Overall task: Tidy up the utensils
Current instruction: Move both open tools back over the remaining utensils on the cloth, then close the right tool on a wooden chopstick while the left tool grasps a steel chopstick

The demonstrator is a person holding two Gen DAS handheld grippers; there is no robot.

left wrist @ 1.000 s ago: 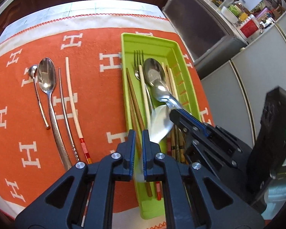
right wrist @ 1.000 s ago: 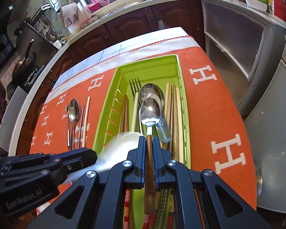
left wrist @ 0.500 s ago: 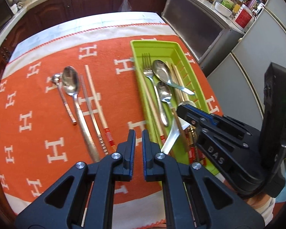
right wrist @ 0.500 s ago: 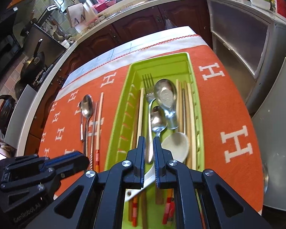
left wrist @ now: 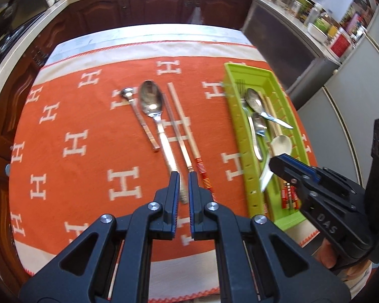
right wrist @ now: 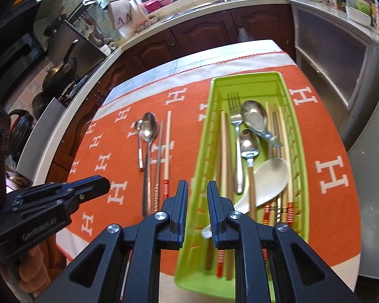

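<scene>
Green tray (right wrist: 242, 80) sits on the right of the orange cloth (left wrist: 88, 171) and holds a fork, two steel spoons, a white spoon (right wrist: 270, 179) and several chopsticks. Four pieces lie loose on the cloth well left of it: small spoon (left wrist: 136, 116), large spoon (left wrist: 155, 116), metal chopstick (left wrist: 176, 136), pale chopstick (left wrist: 187, 136). Left gripper (left wrist: 182, 179) is closed on nothing, hovering above the large spoon's handle end. Right gripper (right wrist: 197, 189) is empty above the tray's left wall, jaws opening. Judged step: fetch the next loose piece. Advice: open the left jaws before descending, straddle one handle only, and keep clear of the neighbouring chopsticks.
</scene>
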